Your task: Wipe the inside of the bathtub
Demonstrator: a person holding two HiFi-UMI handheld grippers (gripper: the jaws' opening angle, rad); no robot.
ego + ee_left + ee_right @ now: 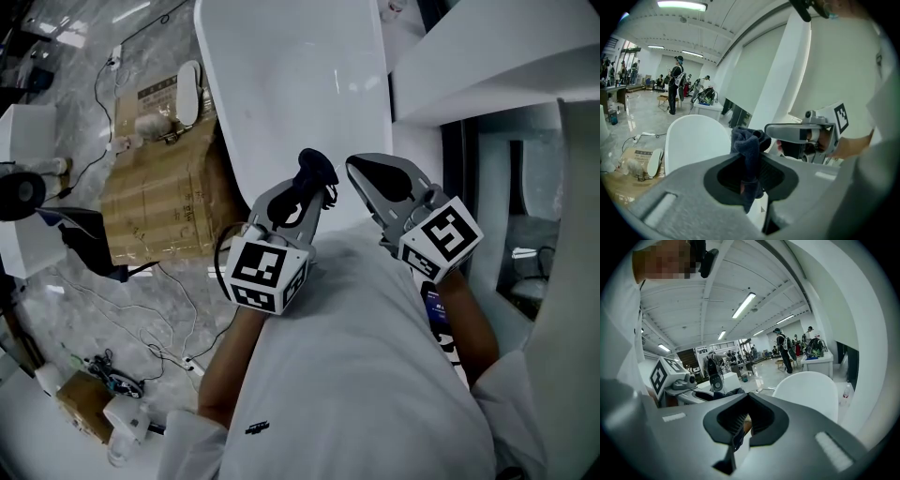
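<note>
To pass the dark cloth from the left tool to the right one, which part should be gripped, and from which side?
Probably the bunched end of the cloth that sticks out past the jaws of the left tool, approached from the right, once the right tool, now shut, opens. The thin tail hangs behind the jaws, hard to reach.

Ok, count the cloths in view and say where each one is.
1. The dark cloth is pinched in the left gripper, by the near end of the white bathtub. The right gripper holds none. Others may be hidden below the person's body.
</note>
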